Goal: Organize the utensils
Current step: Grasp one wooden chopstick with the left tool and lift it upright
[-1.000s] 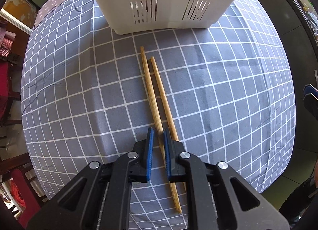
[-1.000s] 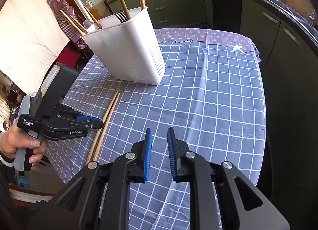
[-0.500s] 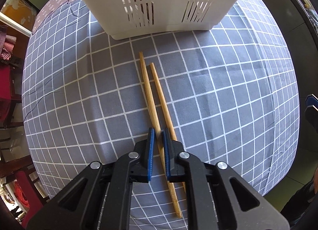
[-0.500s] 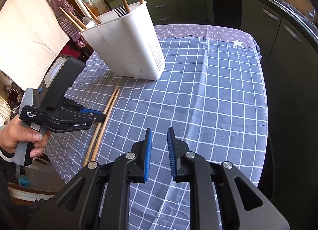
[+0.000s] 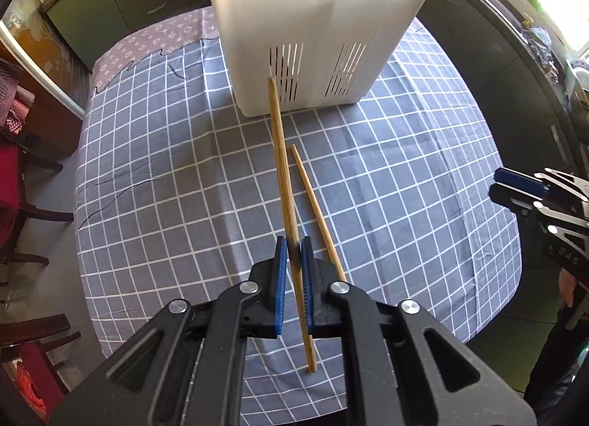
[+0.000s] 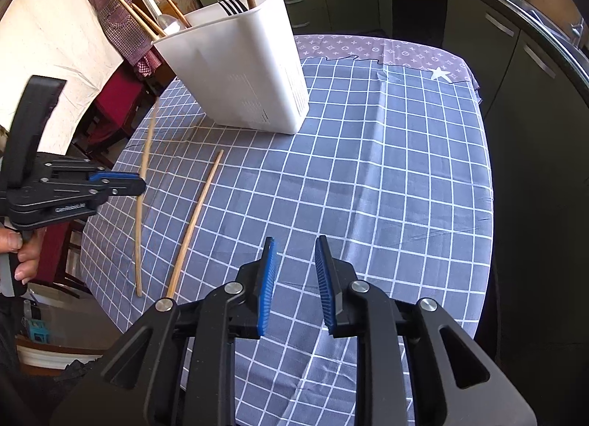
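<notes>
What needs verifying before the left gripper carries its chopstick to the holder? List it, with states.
1. Left gripper shut on held chopstick: ok.
2. Held chopstick lifted off the tablecloth: ok.
3. Second chopstick lies apart, not caught: ok.
4. White utensil holder upright: ok.
5. Free room inside holder: cannot tell.
6. Right gripper open, away from the path: ok.

Held chopstick (image 5: 281, 161): light wood, lifted off cloth, tilted, far tip before white utensil caddy (image 5: 316, 35) slotted wall. Second chopstick (image 5: 318, 210): flat on cloth, short of caddy, just right of first. Caddy upright, holding more chopsticks, fork (image 6: 232, 6).
</notes>
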Available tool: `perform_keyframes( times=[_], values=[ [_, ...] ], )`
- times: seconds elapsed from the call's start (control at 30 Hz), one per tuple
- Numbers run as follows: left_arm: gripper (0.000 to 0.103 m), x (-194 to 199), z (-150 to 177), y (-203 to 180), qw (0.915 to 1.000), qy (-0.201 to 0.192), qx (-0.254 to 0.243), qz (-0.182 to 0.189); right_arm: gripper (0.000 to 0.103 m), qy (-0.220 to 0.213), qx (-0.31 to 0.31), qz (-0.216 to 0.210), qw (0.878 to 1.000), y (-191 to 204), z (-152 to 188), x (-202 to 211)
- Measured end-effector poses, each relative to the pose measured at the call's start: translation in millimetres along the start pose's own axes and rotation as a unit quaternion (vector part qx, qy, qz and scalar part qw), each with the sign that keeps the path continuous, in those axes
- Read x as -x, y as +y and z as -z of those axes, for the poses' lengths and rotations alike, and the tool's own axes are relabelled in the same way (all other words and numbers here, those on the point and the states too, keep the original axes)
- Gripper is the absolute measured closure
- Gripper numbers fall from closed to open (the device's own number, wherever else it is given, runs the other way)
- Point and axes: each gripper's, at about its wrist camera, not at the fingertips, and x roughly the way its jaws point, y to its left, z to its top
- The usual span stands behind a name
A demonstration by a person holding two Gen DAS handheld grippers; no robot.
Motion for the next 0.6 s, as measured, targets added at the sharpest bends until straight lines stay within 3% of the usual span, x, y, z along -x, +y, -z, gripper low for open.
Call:
perform_keyframes(
  times=[0.27, 0.6],
  values=[
    [0.095, 47.6, 29.3, 21.2, 0.9976, -0.069, -0.003, 0.011, 0.081, 0.052, 0.022, -0.001, 0.998, 31.8, -4.7, -33.0],
    [0.095, 67.0, 48.6, 37.0, 0.9941, -0.107, -0.002, 0.016, 0.081, 0.109, 0.051, -0.005, 0.993, 82.9, -22.2, -79.3]
  ],
)
